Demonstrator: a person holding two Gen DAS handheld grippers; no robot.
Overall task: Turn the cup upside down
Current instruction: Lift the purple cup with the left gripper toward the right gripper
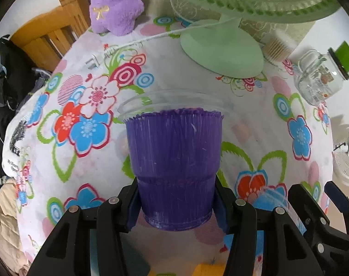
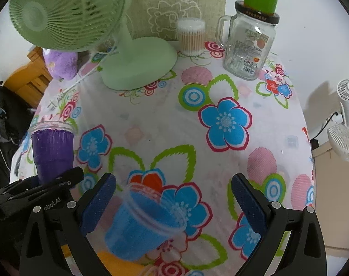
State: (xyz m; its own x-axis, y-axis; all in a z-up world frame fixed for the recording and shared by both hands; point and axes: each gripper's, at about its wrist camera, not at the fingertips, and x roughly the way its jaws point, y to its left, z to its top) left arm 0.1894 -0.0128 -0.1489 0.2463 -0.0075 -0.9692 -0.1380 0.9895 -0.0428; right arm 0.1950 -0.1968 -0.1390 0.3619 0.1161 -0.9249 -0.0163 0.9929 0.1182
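Left claw point(image 1: 175, 203) pinches the purple cup point(image 1: 174, 161) low near its base (thin, light, crushable plastic), right claw point(image 2: 172, 204) spread wide around the tilted blue cup point(image 2: 142, 225), lower centre.

The left gripper point(image 1: 176, 203) and the right gripper point(image 2: 173, 203) are black plastic with round silver screws point(image 1: 73, 209) and bumpy dark blue pads point(image 2: 249, 203).

My two fisheye views are evenly, softly lit. Edges curve into dark vignette. The blue cup point(image 2: 147, 220) is smeared with blur; behind it the cloth point(image 2: 174, 124) stays sharp.
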